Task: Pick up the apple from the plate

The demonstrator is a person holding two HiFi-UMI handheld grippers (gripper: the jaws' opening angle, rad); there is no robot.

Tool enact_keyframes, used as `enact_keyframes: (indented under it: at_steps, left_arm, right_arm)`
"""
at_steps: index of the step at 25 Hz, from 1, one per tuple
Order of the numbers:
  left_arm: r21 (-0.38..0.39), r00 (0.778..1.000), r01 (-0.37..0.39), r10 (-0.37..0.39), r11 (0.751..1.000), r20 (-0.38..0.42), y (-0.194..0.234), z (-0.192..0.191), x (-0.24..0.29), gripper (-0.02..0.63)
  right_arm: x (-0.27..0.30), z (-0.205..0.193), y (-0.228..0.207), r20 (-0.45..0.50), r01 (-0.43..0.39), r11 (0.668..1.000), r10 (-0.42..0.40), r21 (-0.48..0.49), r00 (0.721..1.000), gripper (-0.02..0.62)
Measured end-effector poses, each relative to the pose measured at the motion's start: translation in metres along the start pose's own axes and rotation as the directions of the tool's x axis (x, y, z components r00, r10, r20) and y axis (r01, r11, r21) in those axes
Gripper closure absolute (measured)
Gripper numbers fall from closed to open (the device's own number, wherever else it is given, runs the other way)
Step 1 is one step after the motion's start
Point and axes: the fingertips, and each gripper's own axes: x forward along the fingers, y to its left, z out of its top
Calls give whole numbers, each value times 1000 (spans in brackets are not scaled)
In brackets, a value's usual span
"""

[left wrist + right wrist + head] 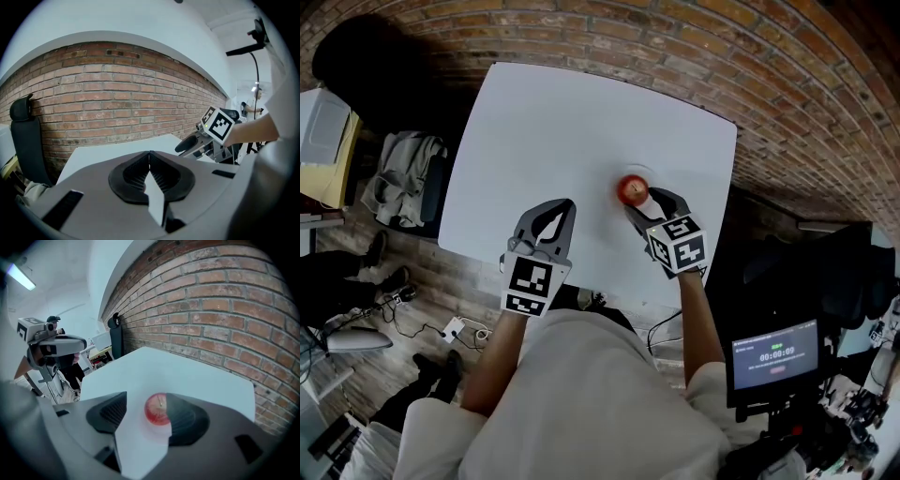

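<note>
apple [632,190]: was red, with a paler yellowish patch near the stalk.
plate [157,431]: was white, hardly distinct from the tabletop.
table [562,122]: was plain white.
brick wall [722,56]: showed red-brown bricks in staggered rows with pale mortar lines.
left gripper [150,153]: had a grey shell and black ribbed pads.
right gripper [146,401]: had the same grey and black.
marker cubes [677,244]: had white faces with black square patterns.
floor [441,281]: was grey-brown wood planks.
shirt [581,394]: was off-white.
</note>
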Motion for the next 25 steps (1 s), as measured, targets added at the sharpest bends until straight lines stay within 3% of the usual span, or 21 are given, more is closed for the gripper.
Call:
enact_keyframes:
  at_steps: [6,10,25]
  left_arm:
    - [-2,1000,10,-10,1000,-10,2,-5,6,600]
    - [-1,1000,21,-21,1000,-17,-1,-8,7,600]
    - [-8,999,29,-29,1000,-38,0,-18,9,600]
  right_arm:
    - [10,-7,-5,-41,-2,1000,2,-16,999,347]
    - [13,-11,-7,-63,-1,999,-1,-42,998,307]
    - [31,-19,-10,-119,-19,995,7,-96,993,249]
